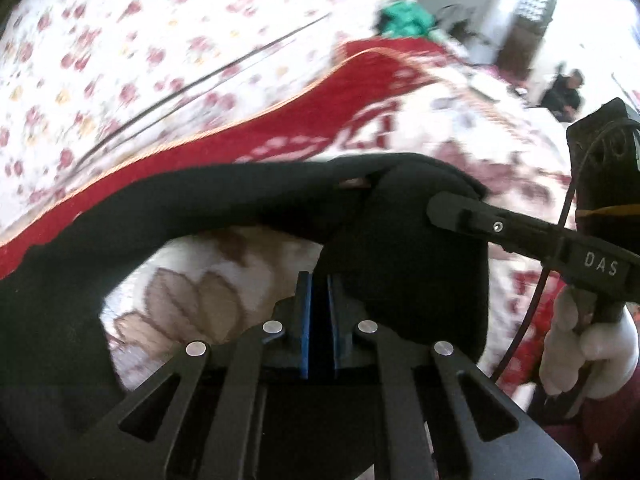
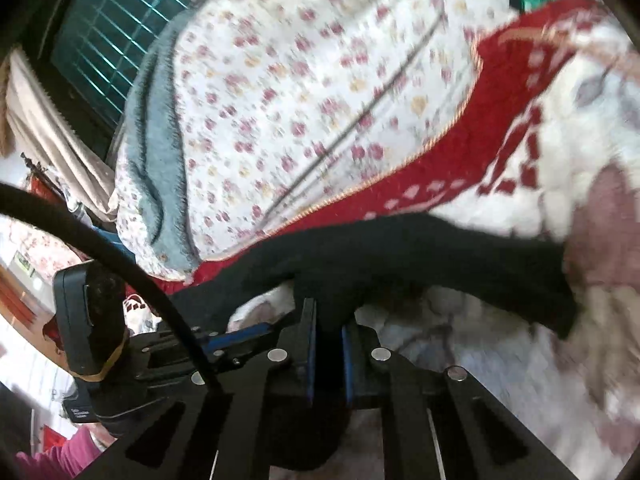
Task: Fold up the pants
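Note:
The black pants hang lifted above a red and white patterned blanket. My left gripper is shut on the pants' fabric between its blue pads. The right gripper also shows in the left wrist view, coming in from the right and clamped on the same bunch of black cloth. In the right wrist view my right gripper is shut on the pants, which stretch to the right and droop. The left gripper sits close by at the left, holding the same cloth.
A floral sheet covers the bed behind the blanket. A green cloth lies at the far edge. A grey-blue towel lies on the sheet's left side. A window with bars is beyond the bed.

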`<state>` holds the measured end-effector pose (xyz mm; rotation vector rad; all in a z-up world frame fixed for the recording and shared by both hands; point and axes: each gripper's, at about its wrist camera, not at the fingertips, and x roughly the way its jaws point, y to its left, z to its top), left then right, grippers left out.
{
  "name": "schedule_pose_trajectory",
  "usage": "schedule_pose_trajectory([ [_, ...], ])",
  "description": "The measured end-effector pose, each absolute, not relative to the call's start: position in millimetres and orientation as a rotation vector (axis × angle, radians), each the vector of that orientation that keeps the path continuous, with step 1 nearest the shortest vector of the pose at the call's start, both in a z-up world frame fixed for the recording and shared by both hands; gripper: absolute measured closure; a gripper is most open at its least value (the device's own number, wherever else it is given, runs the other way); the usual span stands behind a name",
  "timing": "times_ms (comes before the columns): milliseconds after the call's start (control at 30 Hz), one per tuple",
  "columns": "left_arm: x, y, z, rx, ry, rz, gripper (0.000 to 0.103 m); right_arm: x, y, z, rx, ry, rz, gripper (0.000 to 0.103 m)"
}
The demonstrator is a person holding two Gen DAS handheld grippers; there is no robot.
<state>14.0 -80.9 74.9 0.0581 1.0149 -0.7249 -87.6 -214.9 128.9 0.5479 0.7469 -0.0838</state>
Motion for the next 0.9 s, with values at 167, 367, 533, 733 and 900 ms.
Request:
schedule_pose_trajectory([
  [167, 5, -72, 78, -0.011, 1.057, -0.801, 0.097, -110, -167, 174, 0.323, 0.771, -0.186, 0.093],
  [367, 28, -51, 37, 0.052, 1.160, -0.476, 0.097, -63, -185, 112, 0.551, 1.015, -0.066, 0.054],
  [533, 22, -42, 43, 0.013, 1.148, -0.479, 0.097, -114, -232, 133, 0.691, 0.874, -0.127, 0.055],
  [733, -8, -42, 65, -0.033, 1.131, -0.562, 0.097, -149, -249, 127, 0.664, 0.932, -0.174, 0.055],
  [900, -22, -49, 73, -0.017, 1.127, -0.573, 0.097, -149, -247, 122, 0.628, 0.978, -0.224, 0.055],
])
